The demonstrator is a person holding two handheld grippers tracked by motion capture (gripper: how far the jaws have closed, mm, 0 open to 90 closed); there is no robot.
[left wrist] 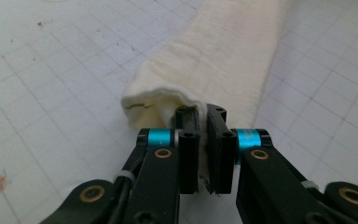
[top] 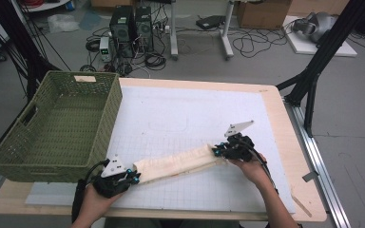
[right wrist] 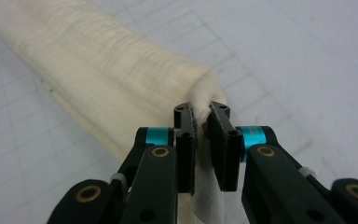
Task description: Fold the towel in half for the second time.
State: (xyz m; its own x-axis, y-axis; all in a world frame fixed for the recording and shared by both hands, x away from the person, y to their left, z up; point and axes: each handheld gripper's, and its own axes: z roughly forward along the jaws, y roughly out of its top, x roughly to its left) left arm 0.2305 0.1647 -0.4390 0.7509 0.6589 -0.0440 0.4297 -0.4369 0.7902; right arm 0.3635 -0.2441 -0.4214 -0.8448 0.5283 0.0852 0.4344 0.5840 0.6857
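Cream cloth (top: 178,163) held at both ends above the counter (top: 285,137).
Left gripper (top: 134,177) and right gripper (top: 217,151) face each other, jaws of both clamped on the cloth.

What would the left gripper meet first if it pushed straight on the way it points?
The cream cloth itself: the left gripper is already shut on its near end, and the folded length lies straight ahead, with the right gripper probably beyond.

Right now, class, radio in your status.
Left tool, right tool shut on cream folded cloth ends. Cloth stretched over table. Green woven basket left, nothing in the way.
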